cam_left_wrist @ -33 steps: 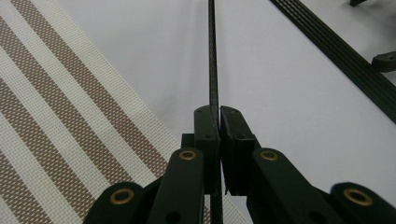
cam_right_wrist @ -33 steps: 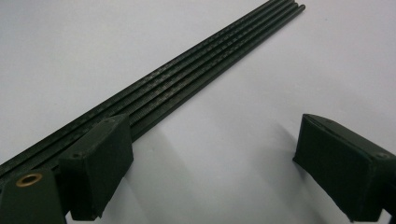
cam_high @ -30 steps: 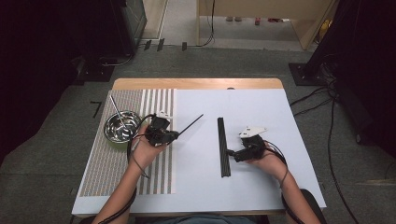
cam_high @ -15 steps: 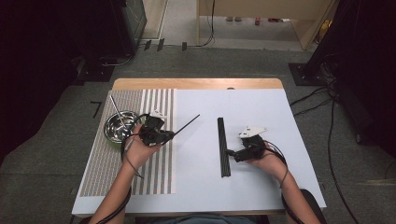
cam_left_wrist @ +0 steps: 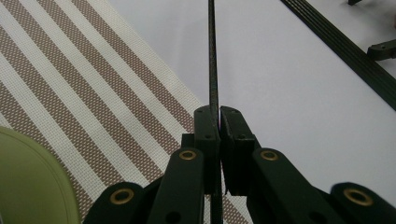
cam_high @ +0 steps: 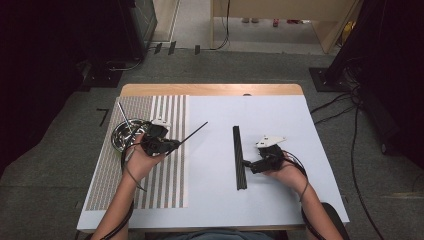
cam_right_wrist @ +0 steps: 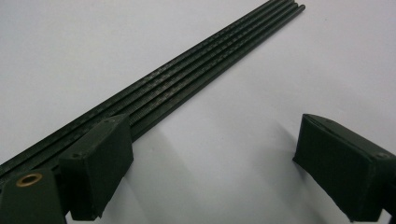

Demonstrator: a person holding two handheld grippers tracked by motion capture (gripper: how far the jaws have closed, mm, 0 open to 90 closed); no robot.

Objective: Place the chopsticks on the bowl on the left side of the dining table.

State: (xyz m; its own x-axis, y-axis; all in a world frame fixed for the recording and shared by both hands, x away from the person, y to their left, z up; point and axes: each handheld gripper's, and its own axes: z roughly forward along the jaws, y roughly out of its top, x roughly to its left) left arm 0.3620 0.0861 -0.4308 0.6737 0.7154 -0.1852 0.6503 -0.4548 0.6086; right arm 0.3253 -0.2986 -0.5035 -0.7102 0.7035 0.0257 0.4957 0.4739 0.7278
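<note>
My left gripper (cam_high: 172, 145) is shut on one thin black rod (cam_high: 192, 132), which points up and to the right over the edge of the striped mat (cam_high: 160, 190). In the left gripper view the rod (cam_left_wrist: 212, 56) runs straight out from between the pressed jaws of that gripper (cam_left_wrist: 218, 122). Several black rods (cam_high: 239, 157) lie side by side in a row on the white table cover (cam_high: 280, 115). My right gripper (cam_high: 248, 165) rests just right of that row, open. The right gripper view shows its left jaw beside the rods (cam_right_wrist: 187, 77) and the gripper (cam_right_wrist: 210, 158) with nothing in it.
A metal bowl (cam_high: 125, 134) stands on the mat's left part, just left of my left hand, with a thin rod (cam_high: 124, 115) leaning out of it. A pale green shape (cam_left_wrist: 28, 182) sits at the lower left of the left gripper view. Cables lie on the floor at right.
My left hand has shifted a little to the left, toward the bowl, carrying the rod with it. The right hand and the row of rods have stayed put.
</note>
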